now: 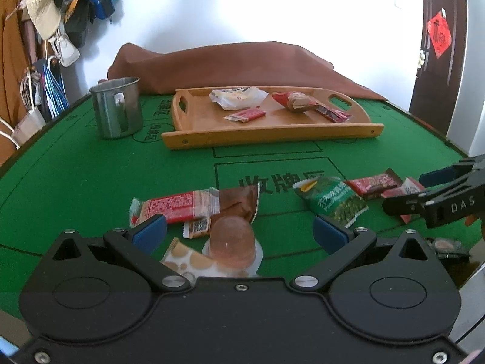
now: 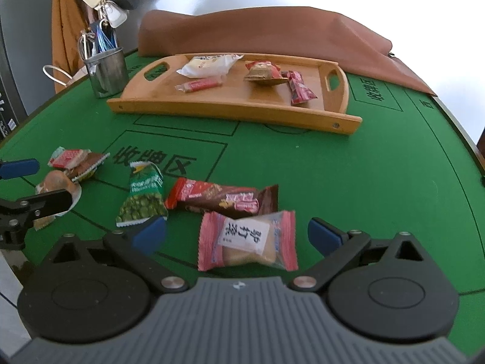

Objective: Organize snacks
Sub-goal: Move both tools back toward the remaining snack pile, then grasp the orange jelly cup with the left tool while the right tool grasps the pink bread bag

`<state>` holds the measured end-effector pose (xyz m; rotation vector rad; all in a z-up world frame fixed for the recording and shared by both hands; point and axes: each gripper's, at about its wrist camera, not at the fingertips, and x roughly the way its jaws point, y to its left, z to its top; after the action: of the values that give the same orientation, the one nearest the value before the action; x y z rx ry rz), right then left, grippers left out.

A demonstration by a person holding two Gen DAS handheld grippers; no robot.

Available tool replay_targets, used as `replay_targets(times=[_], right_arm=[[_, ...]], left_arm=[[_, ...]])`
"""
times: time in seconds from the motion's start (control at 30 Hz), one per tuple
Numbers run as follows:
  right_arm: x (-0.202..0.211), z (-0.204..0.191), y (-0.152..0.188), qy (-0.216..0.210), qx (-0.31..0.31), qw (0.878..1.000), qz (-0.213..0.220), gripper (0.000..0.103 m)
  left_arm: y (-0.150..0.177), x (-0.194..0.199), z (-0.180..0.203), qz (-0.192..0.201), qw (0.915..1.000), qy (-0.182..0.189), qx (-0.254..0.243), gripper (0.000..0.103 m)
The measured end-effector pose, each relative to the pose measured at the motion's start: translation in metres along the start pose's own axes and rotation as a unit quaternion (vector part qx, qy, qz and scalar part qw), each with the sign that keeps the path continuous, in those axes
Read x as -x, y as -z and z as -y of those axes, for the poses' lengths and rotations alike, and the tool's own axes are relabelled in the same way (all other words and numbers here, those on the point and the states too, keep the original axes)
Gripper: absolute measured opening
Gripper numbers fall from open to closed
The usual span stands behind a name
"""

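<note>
Now both my tools gape wide and empty over the near table: left tool (image 1: 239, 235) straddling the jelly cup (image 1: 232, 244), right tool (image 2: 238, 236) straddling the pink packet (image 2: 247, 241), each ready for the far tray (image 2: 230, 106) already holding snacks.

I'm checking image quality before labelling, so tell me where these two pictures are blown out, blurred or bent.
Left wrist view: the wall behind the wooden tray is washed out white, and the jelly cup close to the lens is soft. Right wrist view: the top right is overexposed, the green snack bag looks slightly smeared, and the table edge bows from fisheye distortion.
</note>
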<state>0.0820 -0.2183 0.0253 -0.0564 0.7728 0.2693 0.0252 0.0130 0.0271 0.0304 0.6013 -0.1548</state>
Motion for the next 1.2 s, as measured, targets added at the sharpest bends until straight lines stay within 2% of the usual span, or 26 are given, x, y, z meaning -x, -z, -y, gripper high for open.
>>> replay_targets(times=[0.33,0.4,0.5,0.57,0.67,0.77,0.93,1.03,1.1,1.2], right_arm=[[0.003,-0.002,0.011,0.035,0.007,0.999,0.008,0.103],[0.000,-0.003,0.011,0.032,0.006,0.999,-0.005,0.100],[-0.003,-0.004,0.011,0.036,0.008,0.999,-0.008,0.098],[-0.003,-0.004,0.011,0.034,0.005,0.999,-0.008,0.097],[-0.003,-0.004,0.010,0.037,0.002,0.999,-0.006,0.094],[-0.003,-0.006,0.011,0.037,0.007,0.999,-0.002,0.091],[0.000,-0.010,0.011,0.036,0.009,0.999,0.001,0.085],[0.000,-0.011,0.011,0.036,0.009,0.999,0.002,0.081],[0.001,-0.012,0.011,0.036,0.007,0.999,0.002,0.074],[0.002,-0.013,0.011,0.039,0.004,0.999,0.003,0.068]], left_arm=[[0.010,0.006,-0.007,-0.002,0.9998,-0.017,0.012,0.101],[0.009,0.005,-0.010,-0.010,0.9997,-0.016,0.019,0.095],[0.006,0.005,-0.011,-0.014,0.9994,-0.013,0.028,0.080],[0.005,0.006,-0.008,-0.013,0.9995,-0.011,0.026,0.067],[0.005,0.005,-0.004,-0.016,0.9995,-0.008,0.027,0.054],[0.005,0.002,-0.002,-0.018,0.9992,-0.011,0.033,0.046],[0.006,-0.006,0.004,-0.022,0.9988,-0.020,0.040,0.042],[0.008,-0.012,0.010,-0.027,0.9984,-0.040,0.029,0.041],[0.009,-0.016,0.014,-0.027,0.9981,-0.050,0.023,0.041],[0.010,-0.017,0.018,-0.024,0.9980,-0.056,0.018,0.041]])
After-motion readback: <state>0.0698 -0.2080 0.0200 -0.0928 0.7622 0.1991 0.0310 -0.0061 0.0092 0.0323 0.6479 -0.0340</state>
